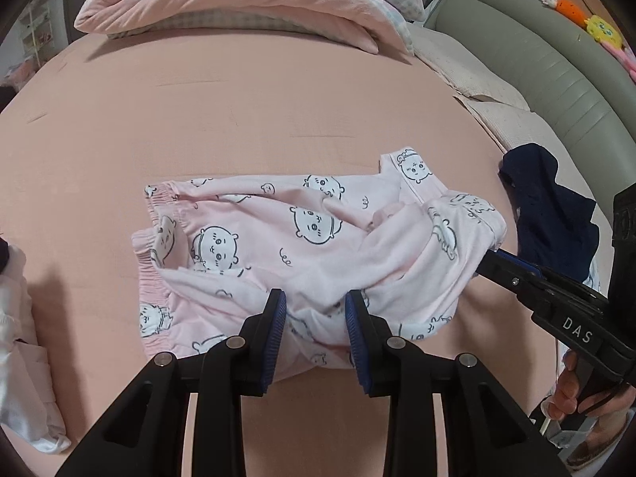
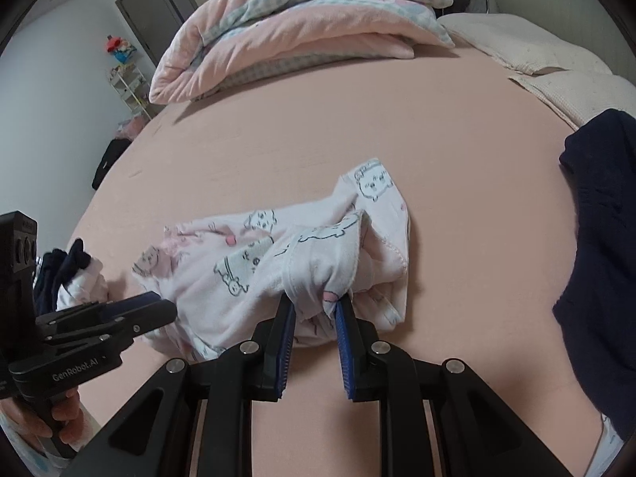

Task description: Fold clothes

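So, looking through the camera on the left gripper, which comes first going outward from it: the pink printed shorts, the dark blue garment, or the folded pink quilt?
1. Pink printed shorts: bunched between the left gripper pads, right in front.
2. Dark blue garment: off to the right, on the bed beyond the right gripper.
3. Folded pink quilt: at the far end of the bed.

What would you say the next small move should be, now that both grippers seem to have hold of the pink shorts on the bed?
Probably lift both ends a little higher and draw them apart. The left gripper and right gripper each pinch a bunched edge of the pink shorts, which lie crumpled on the bed; they need to hang flat before any fold.
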Demonstrator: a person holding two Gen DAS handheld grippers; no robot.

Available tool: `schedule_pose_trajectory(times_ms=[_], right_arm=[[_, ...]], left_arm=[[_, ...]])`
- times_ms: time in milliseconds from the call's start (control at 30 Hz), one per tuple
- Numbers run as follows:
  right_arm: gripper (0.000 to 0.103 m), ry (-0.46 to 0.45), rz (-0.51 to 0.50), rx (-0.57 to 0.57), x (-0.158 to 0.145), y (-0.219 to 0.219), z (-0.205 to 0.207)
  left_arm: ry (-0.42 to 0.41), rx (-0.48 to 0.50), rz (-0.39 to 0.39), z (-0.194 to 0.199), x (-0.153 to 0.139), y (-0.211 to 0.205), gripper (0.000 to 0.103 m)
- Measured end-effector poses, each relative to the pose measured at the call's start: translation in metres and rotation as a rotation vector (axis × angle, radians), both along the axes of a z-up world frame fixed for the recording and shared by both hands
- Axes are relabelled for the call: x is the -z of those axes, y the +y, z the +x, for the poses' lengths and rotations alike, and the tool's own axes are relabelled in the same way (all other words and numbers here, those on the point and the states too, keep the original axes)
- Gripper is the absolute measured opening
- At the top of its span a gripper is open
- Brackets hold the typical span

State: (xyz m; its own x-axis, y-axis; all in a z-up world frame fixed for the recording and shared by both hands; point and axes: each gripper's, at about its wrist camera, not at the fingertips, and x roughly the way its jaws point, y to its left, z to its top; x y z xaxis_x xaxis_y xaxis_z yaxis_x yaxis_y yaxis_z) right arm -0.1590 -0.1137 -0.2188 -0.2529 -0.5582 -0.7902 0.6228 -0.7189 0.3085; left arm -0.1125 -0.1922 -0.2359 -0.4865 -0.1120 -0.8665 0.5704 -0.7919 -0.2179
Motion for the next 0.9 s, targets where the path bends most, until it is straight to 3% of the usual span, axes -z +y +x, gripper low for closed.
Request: schedule_pose_trajectory(times_ms=[200, 367, 433, 467, 533, 700, 900], right_arm=[[0.019, 0.007, -0.030, -0.008, -0.011, 0.000, -0.002], [0.019, -0.024, -0.068, 0.004, -0.016, -0.010, -0.015], [0.019, -0.031, -0.069, 0.014, -0.017, -0.011, -0.020], [0.019, -0.036, -0.070, 0.016, -0.017, -0.013, -0.021], [0.019, -0.040, -0.077, 0.014, -0.019, -0.015, -0.023], [0.019, -0.030, -0.073, 0.000, -0.027, -0.013, -0.024], [0.019, -0.040, -0.078, 0.007, -0.032, -0.009, -0.027]], left_arm=[[0.033, 0.038, 0.025, 0.001, -0.007, 0.003, 0.029], [0.012, 0.109, -0.023, -0.001, -0.010, 0.016, 0.031], [0.031, 0.129, 0.034, -0.001, -0.009, 0.017, 0.032], [0.043, 0.133, 0.080, -0.002, -0.008, 0.017, 0.034], [0.053, 0.129, 0.085, -0.002, -0.010, 0.018, 0.038], [0.120, 0.192, 0.105, -0.005, -0.020, 0.026, 0.062], [0.107, 0.249, 0.055, -0.017, -0.021, 0.040, 0.063]])
